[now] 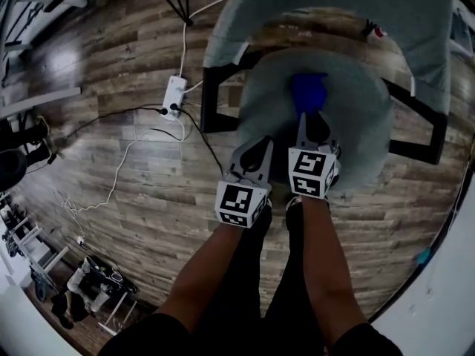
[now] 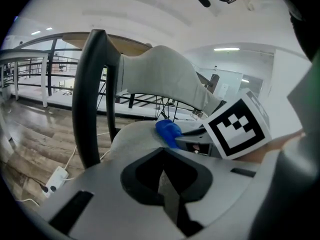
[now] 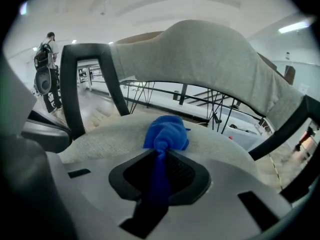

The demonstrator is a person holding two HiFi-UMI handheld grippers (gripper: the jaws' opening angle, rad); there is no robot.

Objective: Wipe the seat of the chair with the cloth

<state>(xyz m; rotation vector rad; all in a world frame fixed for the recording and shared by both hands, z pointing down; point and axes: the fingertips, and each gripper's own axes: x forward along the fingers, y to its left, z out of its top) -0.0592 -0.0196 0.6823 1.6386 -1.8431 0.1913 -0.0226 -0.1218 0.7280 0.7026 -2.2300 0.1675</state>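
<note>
Danger spot: the cloth (image 1: 308, 91) is bunched into a tight wad, so a hard drag across the fabric seat (image 1: 364, 132) could tug it loose or wipe only a thin strip. The right gripper (image 1: 307, 117) has its fingers clamped on the cloth's tail (wad sitting mid-seat). The left gripper (image 1: 251, 148) has its fingers together, empty, at the seat's front edge.

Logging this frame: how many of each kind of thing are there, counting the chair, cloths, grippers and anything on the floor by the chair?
chair: 1
cloth, blue, lying on the seat: 1
grippers: 2, the left gripper shut on nothing, the right gripper shut on the cloth
power strip, white, on the floor: 1
Total: 5
</note>
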